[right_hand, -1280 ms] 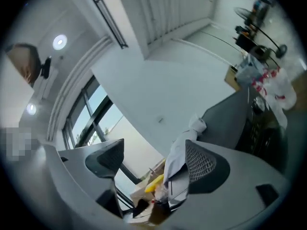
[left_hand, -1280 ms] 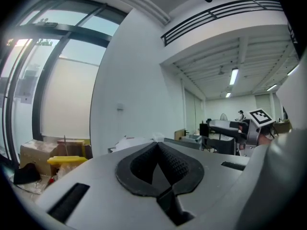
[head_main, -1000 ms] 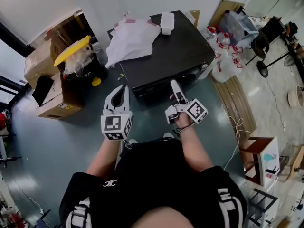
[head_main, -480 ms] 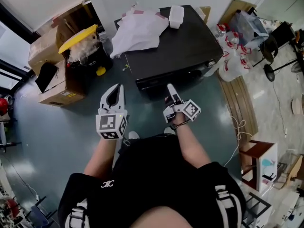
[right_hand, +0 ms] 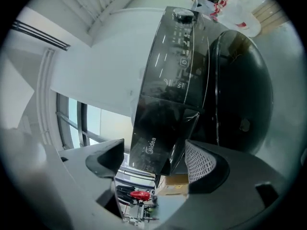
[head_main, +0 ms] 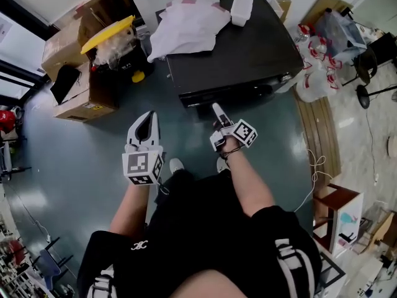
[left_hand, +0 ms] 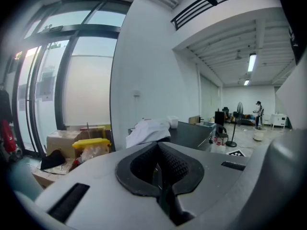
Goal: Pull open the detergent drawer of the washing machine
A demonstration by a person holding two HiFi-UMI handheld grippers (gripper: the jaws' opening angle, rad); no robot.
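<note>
The black washing machine (head_main: pixel 242 54) stands ahead of me, its round door (right_hand: pixel 240 99) dark and closed. At the left of its front, the detergent drawer (right_hand: pixel 160 138) juts out a little from the control panel, a dark stub (head_main: pixel 201 110) in the head view. My right gripper (head_main: pixel 215 108) is turned on its side at the drawer. The drawer front sits between its jaws (right_hand: pixel 153 164), close to the mesh pad (right_hand: pixel 201 163), with a gap at the other pad. My left gripper (head_main: pixel 147 115) hangs left of the machine, shut and empty (left_hand: pixel 160 169).
A white cloth (head_main: pixel 189 27) and a white box (head_main: pixel 240 10) lie on the machine's top. Cardboard boxes (head_main: pixel 74 85) and a bin with a yellow lid (head_main: pixel 107 33) stand to the left. Plastic bags (head_main: pixel 316 73), a wooden board (head_main: pixel 317 135) and a cable (head_main: pixel 313 166) are to the right.
The machine front has come closer to my right gripper, whose tip now sits at the protruding drawer. The left gripper keeps its place and stays shut.
</note>
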